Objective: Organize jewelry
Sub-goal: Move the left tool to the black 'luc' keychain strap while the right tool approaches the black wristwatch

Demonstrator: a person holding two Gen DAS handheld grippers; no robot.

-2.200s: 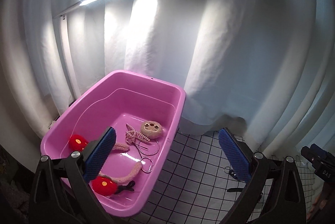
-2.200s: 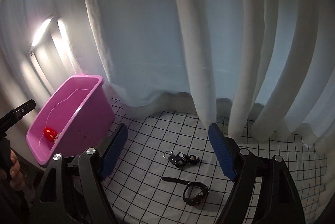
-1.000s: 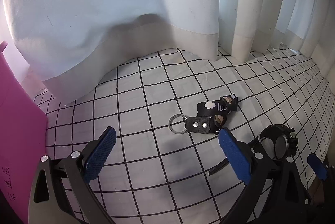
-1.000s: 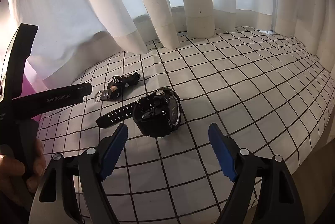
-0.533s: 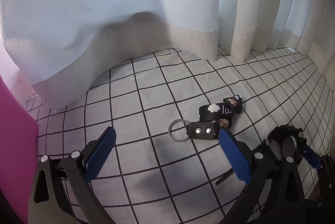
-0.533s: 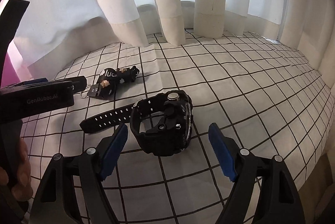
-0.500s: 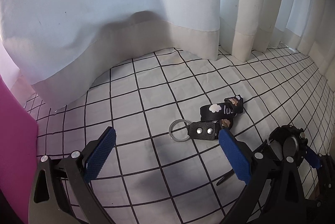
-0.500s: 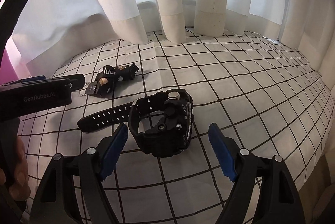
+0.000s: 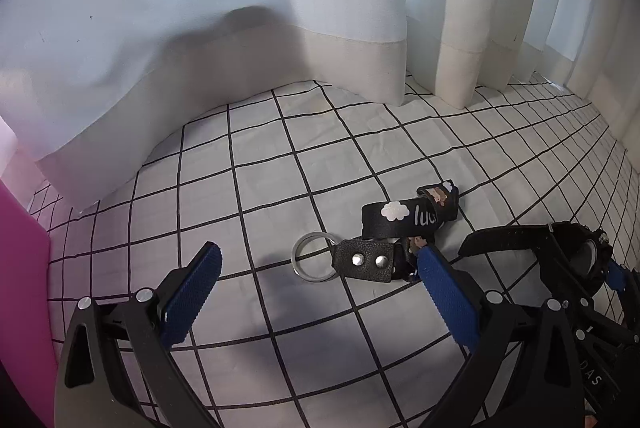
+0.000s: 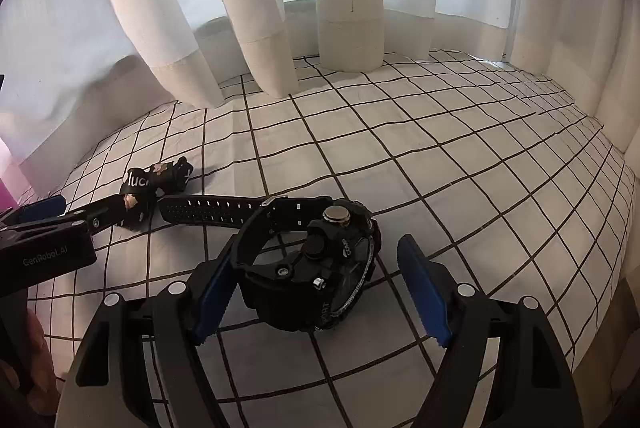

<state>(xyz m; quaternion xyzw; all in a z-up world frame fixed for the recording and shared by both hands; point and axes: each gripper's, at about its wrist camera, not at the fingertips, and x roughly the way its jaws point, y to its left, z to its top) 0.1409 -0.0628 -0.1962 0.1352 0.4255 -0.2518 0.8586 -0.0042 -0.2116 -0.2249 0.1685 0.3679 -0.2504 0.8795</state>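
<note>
A black keychain strap [image 9: 400, 228] with a metal ring [image 9: 314, 262] lies on the checked cloth. My left gripper [image 9: 318, 264] is open, low over the cloth, with the ring and strap tab between its blue pads. A black sport watch [image 10: 316, 268] lies on its side with its strap stretched left. My right gripper [image 10: 316, 268] is open around the watch case, one pad on each side. The watch also shows at the right in the left wrist view [image 9: 568, 256]. The keychain strap also shows in the right wrist view [image 10: 154, 184].
White curtains [image 9: 280, 8] hang close behind the cloth. The pink tub's wall [image 9: 20, 288] is at the far left. The left gripper's body [image 10: 44, 248] crosses the left of the right wrist view, close to the watch strap's end.
Both grippers have moved forward and down. The left one now brackets the keychain ring; the right one now brackets the watch case. Nothing is held.
</note>
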